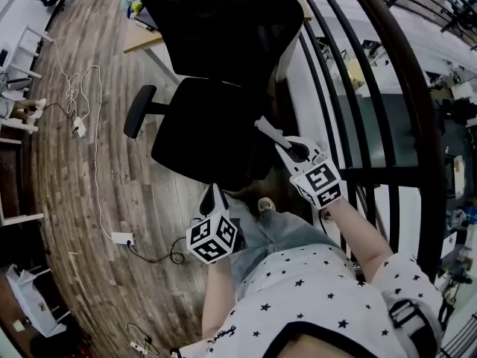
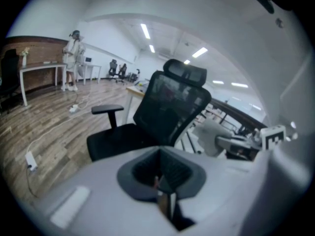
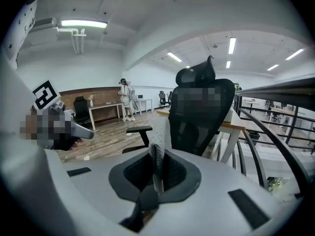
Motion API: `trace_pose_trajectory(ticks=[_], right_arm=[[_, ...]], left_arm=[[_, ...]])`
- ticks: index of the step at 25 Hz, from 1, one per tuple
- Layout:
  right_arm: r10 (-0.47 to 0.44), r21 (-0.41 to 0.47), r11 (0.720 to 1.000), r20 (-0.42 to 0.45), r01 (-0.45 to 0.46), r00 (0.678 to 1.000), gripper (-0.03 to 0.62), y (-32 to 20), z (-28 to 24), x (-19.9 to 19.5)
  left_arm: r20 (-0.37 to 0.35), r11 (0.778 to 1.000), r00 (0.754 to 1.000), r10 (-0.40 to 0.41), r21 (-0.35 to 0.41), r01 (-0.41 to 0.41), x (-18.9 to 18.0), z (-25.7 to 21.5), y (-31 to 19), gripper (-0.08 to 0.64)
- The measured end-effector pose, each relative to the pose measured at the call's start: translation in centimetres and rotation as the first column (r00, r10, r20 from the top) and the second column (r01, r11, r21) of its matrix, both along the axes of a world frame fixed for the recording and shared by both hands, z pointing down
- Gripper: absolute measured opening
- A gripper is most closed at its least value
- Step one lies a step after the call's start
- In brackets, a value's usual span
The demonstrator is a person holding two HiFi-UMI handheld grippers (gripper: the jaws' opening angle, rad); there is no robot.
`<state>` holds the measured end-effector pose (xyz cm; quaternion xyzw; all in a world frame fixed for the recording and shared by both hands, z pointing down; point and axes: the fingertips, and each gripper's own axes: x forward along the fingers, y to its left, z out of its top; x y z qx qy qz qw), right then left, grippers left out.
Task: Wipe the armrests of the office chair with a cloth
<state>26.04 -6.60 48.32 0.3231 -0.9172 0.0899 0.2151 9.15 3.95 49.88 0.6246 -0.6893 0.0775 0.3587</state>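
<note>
Railing point(image 1: 406, 88) beside office chair point(image 1: 212, 129); right claw point(image 3: 156, 181) grips cloth point(image 3: 156, 157).

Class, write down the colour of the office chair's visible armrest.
Black; the armrest shows best in the head view.

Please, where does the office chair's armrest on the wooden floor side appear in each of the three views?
Head view: the armrest is left of centre, beside the seat.
Left gripper view: the armrest is left of centre, above the seat.
Right gripper view: the armrest is near centre, just above the jaws.
Shared landmark: the black backrest, to the armrest's right in every view.
</note>
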Motion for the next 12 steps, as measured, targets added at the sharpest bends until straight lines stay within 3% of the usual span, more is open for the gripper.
trace_pose_trajectory(ticks=[12], right_arm=[[0.132,-0.011,0.991,-0.077,-0.133,0.988,0.026,-5.6,5.8,2.4]], left_arm=[[-0.013,0.994,0.995,0.103,-0.044,-0.104,-0.6,4.1,-3.2,0.008]])
